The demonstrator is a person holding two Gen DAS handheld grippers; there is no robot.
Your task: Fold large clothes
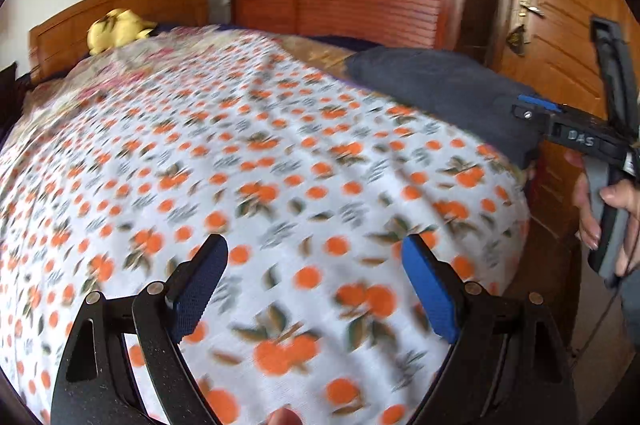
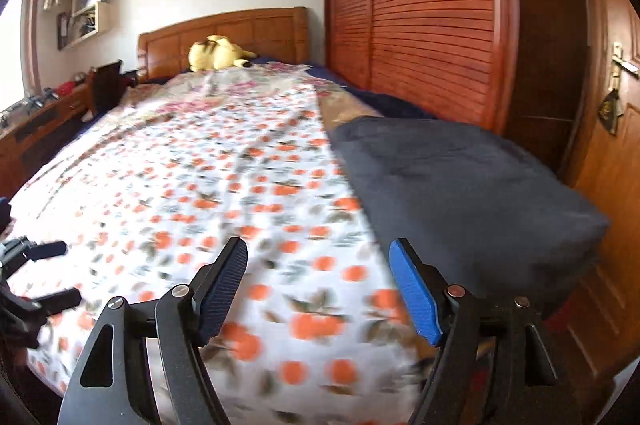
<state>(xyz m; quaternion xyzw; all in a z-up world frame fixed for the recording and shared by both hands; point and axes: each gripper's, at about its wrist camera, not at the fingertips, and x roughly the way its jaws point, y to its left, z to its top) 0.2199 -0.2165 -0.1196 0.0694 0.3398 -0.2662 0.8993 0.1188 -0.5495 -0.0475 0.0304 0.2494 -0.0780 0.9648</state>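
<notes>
Left wrist view: the left gripper [image 1: 316,289] hangs spread wide over the orange-print cloth [image 1: 248,161] covering the bed, holding nothing. Far left a yellow plush toy [image 1: 116,33] lies by the headboard [image 1: 120,9]. Right of the cloth sits a folded dark garment [image 2: 460,177], and the right gripper [image 2: 320,285], jaws also apart and empty, hovers near it. Far right stands the louvred wardrobe [image 2: 432,17].
</notes>
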